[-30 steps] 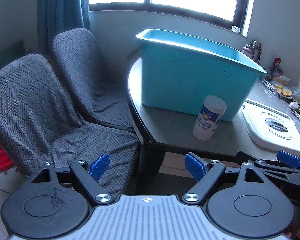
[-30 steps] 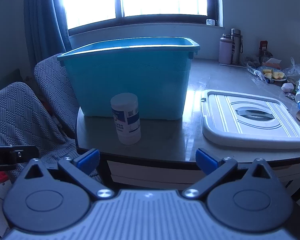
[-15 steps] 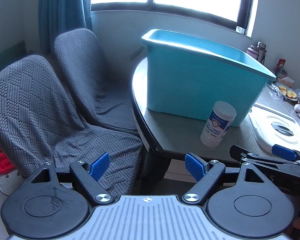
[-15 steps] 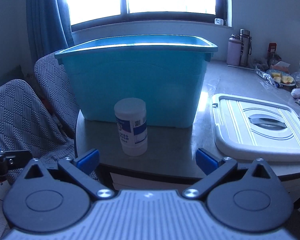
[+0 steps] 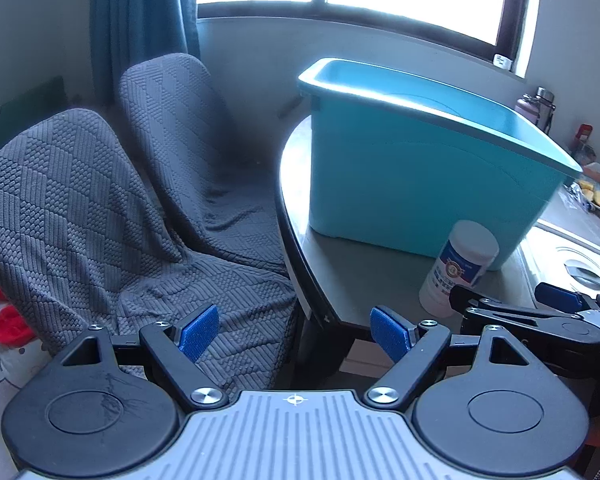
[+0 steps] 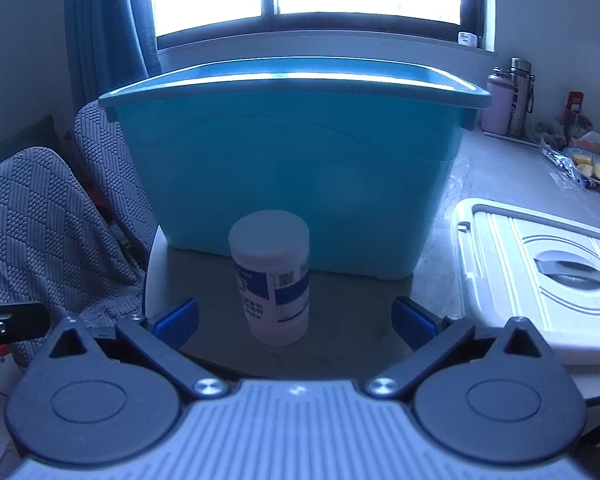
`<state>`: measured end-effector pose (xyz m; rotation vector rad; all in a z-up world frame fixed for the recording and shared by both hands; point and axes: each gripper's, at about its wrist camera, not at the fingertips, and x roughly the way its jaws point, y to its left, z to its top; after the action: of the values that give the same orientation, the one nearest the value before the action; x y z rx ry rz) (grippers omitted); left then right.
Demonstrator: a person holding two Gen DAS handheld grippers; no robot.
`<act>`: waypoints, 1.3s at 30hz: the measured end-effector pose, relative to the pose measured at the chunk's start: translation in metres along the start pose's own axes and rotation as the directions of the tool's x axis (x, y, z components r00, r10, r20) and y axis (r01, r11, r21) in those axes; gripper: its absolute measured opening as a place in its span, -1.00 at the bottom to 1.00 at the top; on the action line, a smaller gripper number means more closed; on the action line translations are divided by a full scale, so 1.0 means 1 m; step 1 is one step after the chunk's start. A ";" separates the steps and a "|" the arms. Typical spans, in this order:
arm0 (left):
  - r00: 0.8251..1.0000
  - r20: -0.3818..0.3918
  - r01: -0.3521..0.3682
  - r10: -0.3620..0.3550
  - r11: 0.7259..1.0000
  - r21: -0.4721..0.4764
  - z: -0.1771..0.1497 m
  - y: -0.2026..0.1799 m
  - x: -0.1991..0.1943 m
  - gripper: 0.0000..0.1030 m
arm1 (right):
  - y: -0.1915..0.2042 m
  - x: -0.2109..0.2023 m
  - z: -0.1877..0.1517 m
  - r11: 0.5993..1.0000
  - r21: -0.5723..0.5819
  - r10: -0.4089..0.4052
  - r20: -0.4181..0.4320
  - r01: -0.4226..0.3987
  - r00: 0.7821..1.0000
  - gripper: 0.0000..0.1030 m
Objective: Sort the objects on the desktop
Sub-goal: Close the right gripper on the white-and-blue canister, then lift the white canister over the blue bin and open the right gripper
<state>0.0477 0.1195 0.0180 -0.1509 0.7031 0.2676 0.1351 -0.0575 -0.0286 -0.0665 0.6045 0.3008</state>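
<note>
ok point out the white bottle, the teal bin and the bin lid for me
white bottle (image 6: pixel 271 280), right wrist view, on its label
teal bin (image 6: pixel 292 168), right wrist view, on its front wall
bin lid (image 6: pixel 500 276), right wrist view, on its ribbed top

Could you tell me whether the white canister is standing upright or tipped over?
Upright: the white canister stands on its base on the table, cap on top.

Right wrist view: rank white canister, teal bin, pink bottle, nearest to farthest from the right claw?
1. White cylindrical canister with blue label: dead ahead, between the open right claw's fingers' line.
2. Teal plastic storage bin: directly behind the canister.
3. Pink bottle: far right, past the bin's corner near the wall.
</note>
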 end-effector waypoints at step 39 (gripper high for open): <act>1.000 0.021 0.004 -0.005 1.000 0.009 -0.014 0.003 -0.028 0.64 | 0.008 -0.012 0.001 0.999 -0.035 -0.022 0.010 0.022 1.000 -0.07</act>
<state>0.0183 0.1140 0.0256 -0.1410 0.6826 0.2615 0.1237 -0.0528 -0.0212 -0.1051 0.5891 0.2901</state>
